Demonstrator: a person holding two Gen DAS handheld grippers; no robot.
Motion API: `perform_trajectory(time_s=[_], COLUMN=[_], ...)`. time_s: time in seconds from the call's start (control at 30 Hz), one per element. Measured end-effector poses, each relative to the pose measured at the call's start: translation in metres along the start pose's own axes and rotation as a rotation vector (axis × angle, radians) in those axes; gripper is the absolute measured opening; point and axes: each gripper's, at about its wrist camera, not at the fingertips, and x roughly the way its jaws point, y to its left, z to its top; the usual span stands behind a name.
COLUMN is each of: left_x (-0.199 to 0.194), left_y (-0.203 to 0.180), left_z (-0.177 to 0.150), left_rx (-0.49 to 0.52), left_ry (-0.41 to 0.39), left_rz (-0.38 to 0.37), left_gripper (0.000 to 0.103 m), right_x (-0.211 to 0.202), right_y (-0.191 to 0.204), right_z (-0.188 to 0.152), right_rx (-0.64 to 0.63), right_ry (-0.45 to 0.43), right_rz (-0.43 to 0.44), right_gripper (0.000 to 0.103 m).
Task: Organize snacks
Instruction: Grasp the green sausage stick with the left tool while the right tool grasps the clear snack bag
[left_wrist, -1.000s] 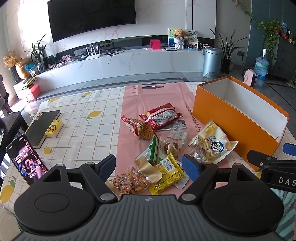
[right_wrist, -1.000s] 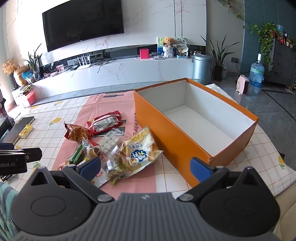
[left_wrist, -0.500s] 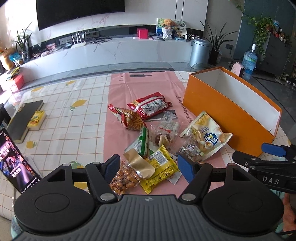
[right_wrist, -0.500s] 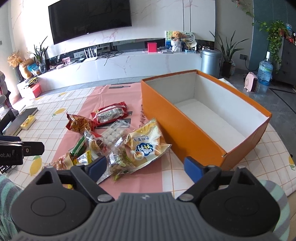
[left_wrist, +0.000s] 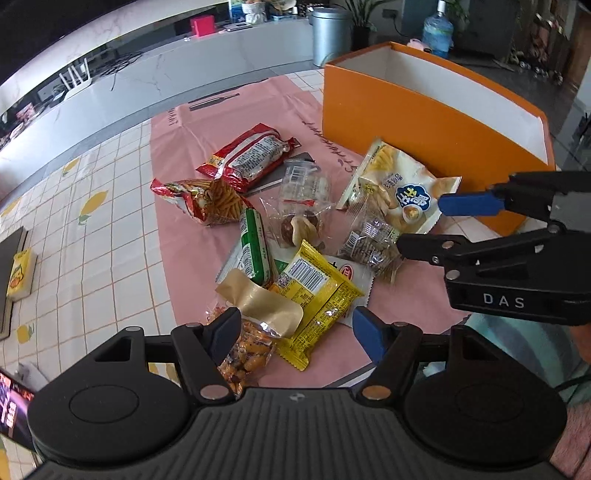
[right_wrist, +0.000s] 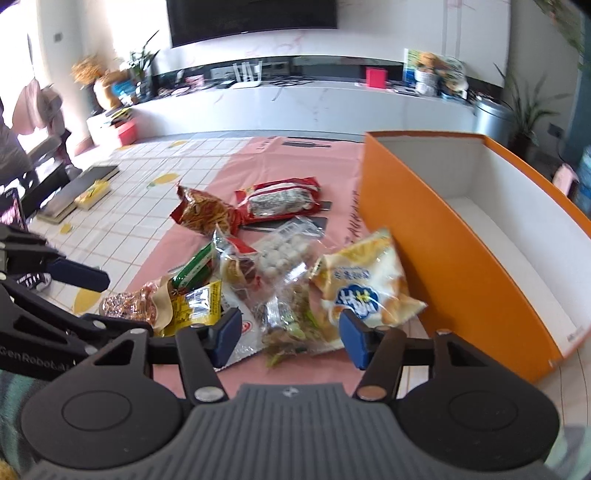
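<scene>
Snack packets lie heaped on a pink cloth (left_wrist: 192, 155) at mid-frame, over a white checked tablecloth (left_wrist: 92, 236). Upper right stands an open orange cardboard box (left_wrist: 406, 122) with a white inside, with nothing visible in it. Against its near wall leans a pale yellow puffed-snack bag (right_wrist: 365, 284). Left gripper (left_wrist: 295, 332), jaws apart, hangs low at the bottom of its view over a yellow foil packet (left_wrist: 314, 295) and a clear bag of brown nuts (left_wrist: 247, 354). Right gripper (right_wrist: 288, 332), jaws closing, straddles a clear crinkled packet (right_wrist: 291, 325) without visibly pressing it.
</scene>
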Motion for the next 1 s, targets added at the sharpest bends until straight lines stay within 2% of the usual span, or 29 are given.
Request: perform_trajectory(time_s=[0.1,0.3,0.43,0.47,0.57,0.67,0.8,0.97,1.0], left_x=[0.013,0.031,0.038,0.041,0.047,0.049,0.055,0.051,0.047], left_y=[0.002,0.006,0.005,0.005,0.004,0.000,-0.004,-0.003,0.000], left_z=[0.001,0.000,0.000,0.000,0.000,0.000,0.004,0.005,0.005], left_rx=[0.029,-0.004,0.018,0.020,0.009,0.018,-0.003,-0.038,-0.051], left_ry=[0.005,-0.019,-0.034,-0.034,-0.039,-0.056,-0.054,-0.070,-0.078], left_rz=[0.003,-0.015,-0.024,-0.031,-0.047,-0.058,-0.093,-0.108,-0.110], left_gripper=[0.081,0.081,0.081,0.081,0.071,0.066,0.049,0.048,0.051], right_x=[0.016,0.042,0.059,0.059,0.056,0.049,0.044,0.044,0.044], right_y=[0.004,0.003,0.000,0.000,-0.003,-0.009,-0.022,-0.026,-0.026], right_z=[0.005,0.006,0.003,0.002,0.002,-0.003,-0.008,-0.009,-0.009], right_rx=[-0.037,-0.033,-0.007,0.001,0.020,0.041,0.106,0.137,0.138], right_ry=[0.020,0.060,0.105,0.105,0.099,0.107,0.113,0.106,0.104], right_rz=[0.010,0.024,0.029,0.030,0.019,-0.018,-0.008,0.004,0.005], right_gripper=[0.050,0.049,0.036,0.036,0.028,0.026,0.026,0.027,0.027])
